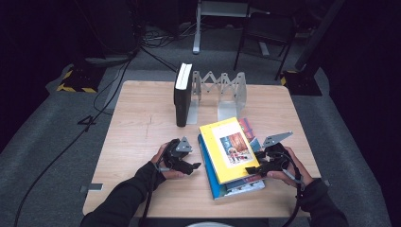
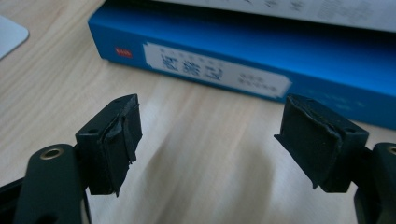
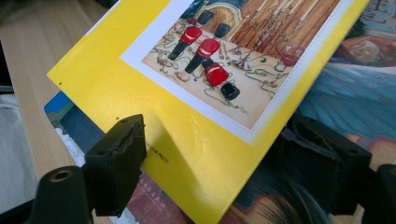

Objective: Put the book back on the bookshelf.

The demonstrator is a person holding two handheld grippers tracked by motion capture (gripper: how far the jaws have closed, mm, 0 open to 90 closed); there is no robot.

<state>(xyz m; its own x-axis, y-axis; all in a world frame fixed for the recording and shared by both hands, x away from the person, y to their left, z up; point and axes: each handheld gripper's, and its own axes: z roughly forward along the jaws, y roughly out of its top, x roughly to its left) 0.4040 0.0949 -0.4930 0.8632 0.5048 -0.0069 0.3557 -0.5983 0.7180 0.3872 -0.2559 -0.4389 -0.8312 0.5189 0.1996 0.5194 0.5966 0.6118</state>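
Lying stacked are 3 books, 1 book upright; 2 grippers, left and right, gape apart.

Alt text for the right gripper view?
The right tool is open, its black jaws straddling the near corner of a yellow book with a toy-soldier picture, which lies on another illustrated book on the wooden table.

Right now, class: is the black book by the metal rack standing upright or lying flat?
Upright. The black book stands on its bottom edge, leaning against the metal rack, its white page edges facing up.
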